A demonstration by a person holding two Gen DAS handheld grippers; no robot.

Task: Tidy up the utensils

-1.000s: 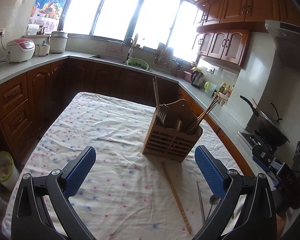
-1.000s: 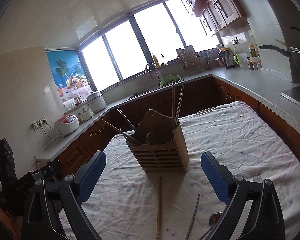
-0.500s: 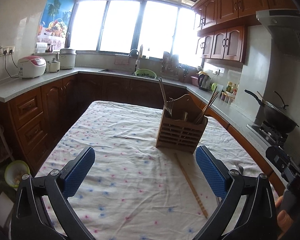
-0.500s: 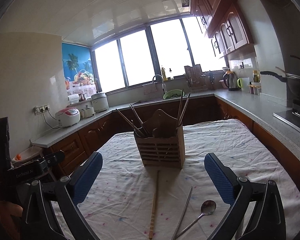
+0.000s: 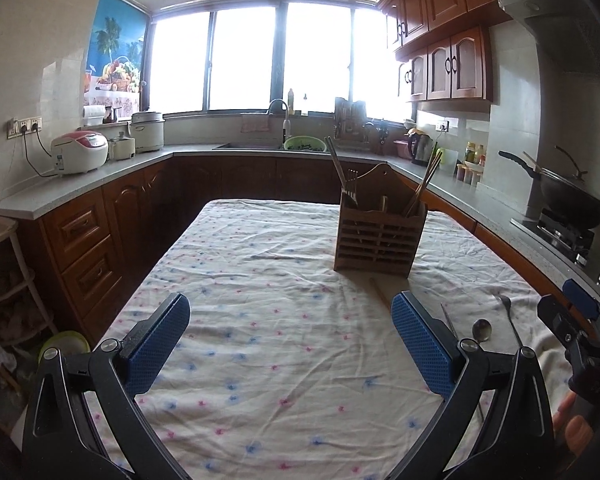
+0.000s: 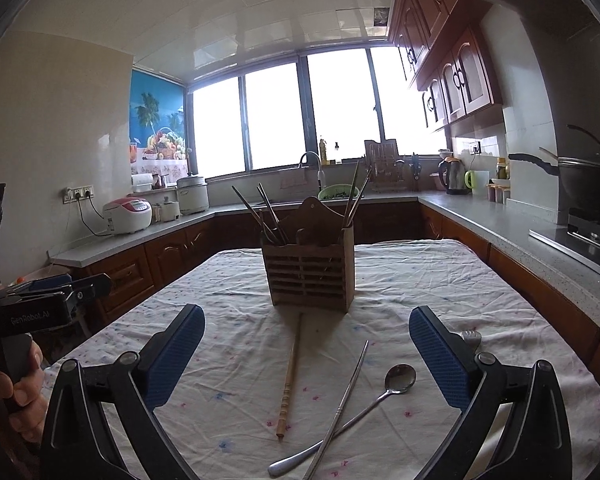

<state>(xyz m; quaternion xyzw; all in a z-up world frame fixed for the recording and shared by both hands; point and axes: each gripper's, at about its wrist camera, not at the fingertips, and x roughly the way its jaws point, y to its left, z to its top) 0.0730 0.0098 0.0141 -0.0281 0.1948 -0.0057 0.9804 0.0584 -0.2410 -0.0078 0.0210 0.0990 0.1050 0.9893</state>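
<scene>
Right gripper [image 6: 306, 354] — spoon [image 6: 396, 378] between fingers

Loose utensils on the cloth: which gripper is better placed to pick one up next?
Right. The wooden chopstick, metal chopstick and spoon lie between the open right gripper's fingers; for the open left gripper they lie beyond its right finger.

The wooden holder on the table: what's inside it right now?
The wooden holder has dark chopsticks leaning in its left side and two thin sticks on the right. A fork shows from the left camera. Lower ends are mostly covered by the slatted front.
</scene>
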